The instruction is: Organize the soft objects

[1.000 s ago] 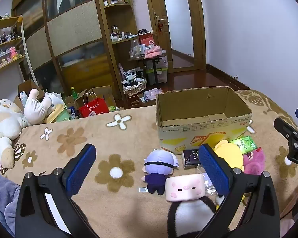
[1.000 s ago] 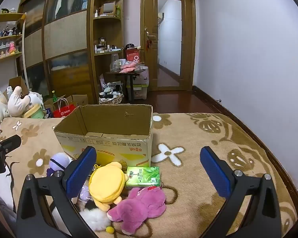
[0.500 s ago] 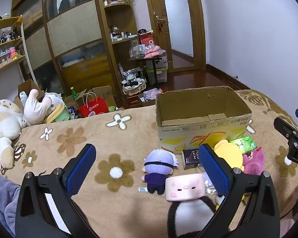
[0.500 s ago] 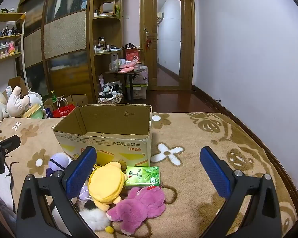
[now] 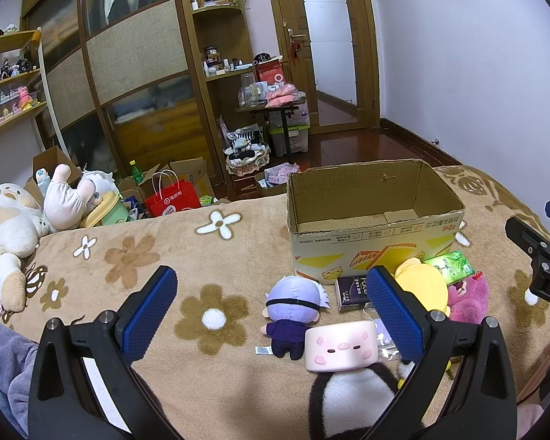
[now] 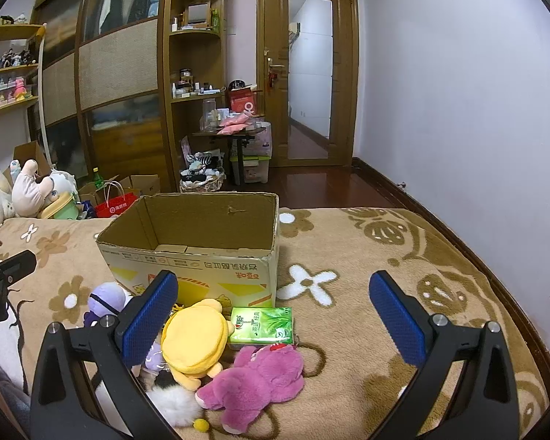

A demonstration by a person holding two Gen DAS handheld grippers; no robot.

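An open, empty cardboard box [image 5: 374, 220] [image 6: 194, 253] stands on the brown flowered blanket. In front of it lie a purple-haired doll [image 5: 293, 308] [image 6: 104, 299], a pink pig cube [image 5: 343, 346], a yellow plush [image 5: 421, 286] [image 6: 196, 339], a magenta bear [image 5: 469, 299] [image 6: 253, 381] and a black-and-white plush [image 5: 352, 396]. My left gripper [image 5: 271, 311] is open and empty, hovering near the doll and pig cube. My right gripper [image 6: 273, 315] is open and empty, above the yellow plush and magenta bear.
A green tea carton [image 6: 262, 324] and a dark box [image 5: 352, 291] lie among the toys. Large plush toys [image 5: 14, 220] sit at the bed's far left. Beyond the bed's edge are a red bag [image 5: 172, 201], shelves and a small table [image 5: 271, 110].
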